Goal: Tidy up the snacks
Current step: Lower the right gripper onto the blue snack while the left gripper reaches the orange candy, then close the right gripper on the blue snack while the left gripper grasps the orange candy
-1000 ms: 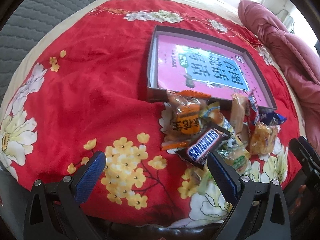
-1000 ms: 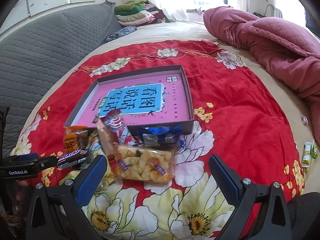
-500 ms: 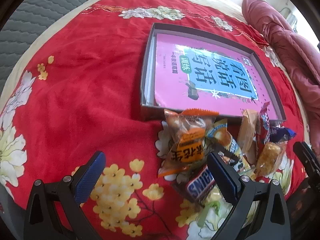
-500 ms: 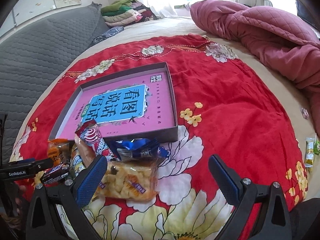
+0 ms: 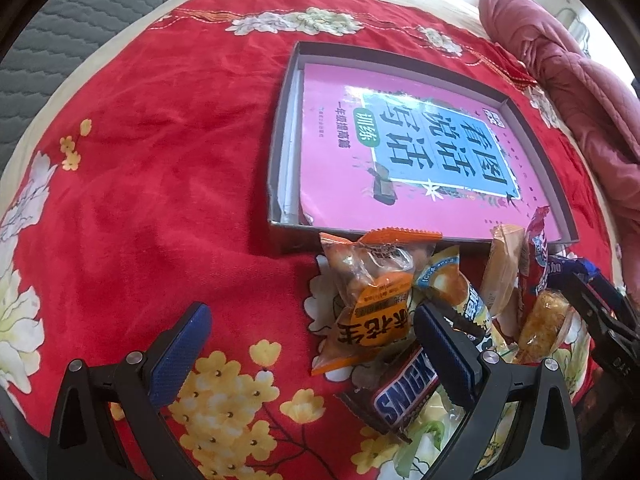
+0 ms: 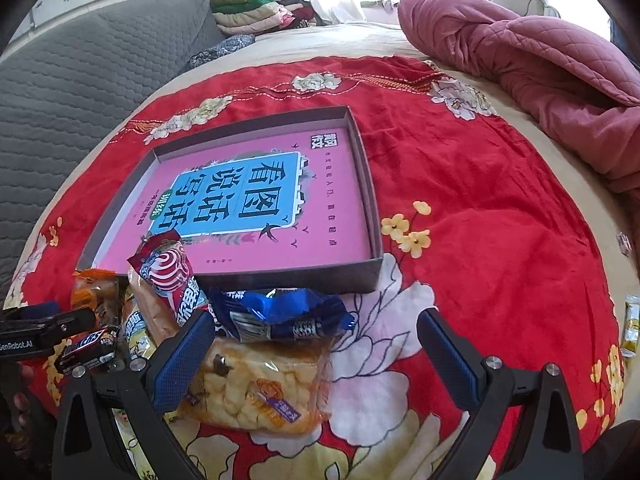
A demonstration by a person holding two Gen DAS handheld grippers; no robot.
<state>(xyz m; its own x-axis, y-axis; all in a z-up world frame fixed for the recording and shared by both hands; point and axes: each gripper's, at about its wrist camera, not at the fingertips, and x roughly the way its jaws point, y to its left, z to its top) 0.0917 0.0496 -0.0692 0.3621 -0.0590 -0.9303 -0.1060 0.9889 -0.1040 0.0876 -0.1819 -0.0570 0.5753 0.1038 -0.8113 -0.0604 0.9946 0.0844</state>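
A pile of wrapped snacks lies on the red floral bedspread in front of a shallow grey box (image 5: 280, 184) (image 6: 368, 208) that holds a pink book. In the left wrist view my left gripper (image 5: 308, 344) is open and empty, its right finger over an orange peanut packet (image 5: 372, 308) and a Snickers bar (image 5: 404, 392). In the right wrist view my right gripper (image 6: 316, 348) is open and empty, around a blue packet (image 6: 280, 316) and a yellow rice-cracker pack (image 6: 256, 392). A red swirl packet (image 6: 168, 272) leans on the box's front wall.
A bunched pink quilt (image 6: 540, 64) lies at the far right of the bed. A grey quilted cover (image 6: 80, 80) is on the left, with folded clothes (image 6: 256, 8) behind. Small yellow packets (image 6: 630, 328) lie at the right bed edge.
Both grippers have moved forward and lower toward the snack pile. The snacks and box look larger and nearer. Both stay open and nothing is held.
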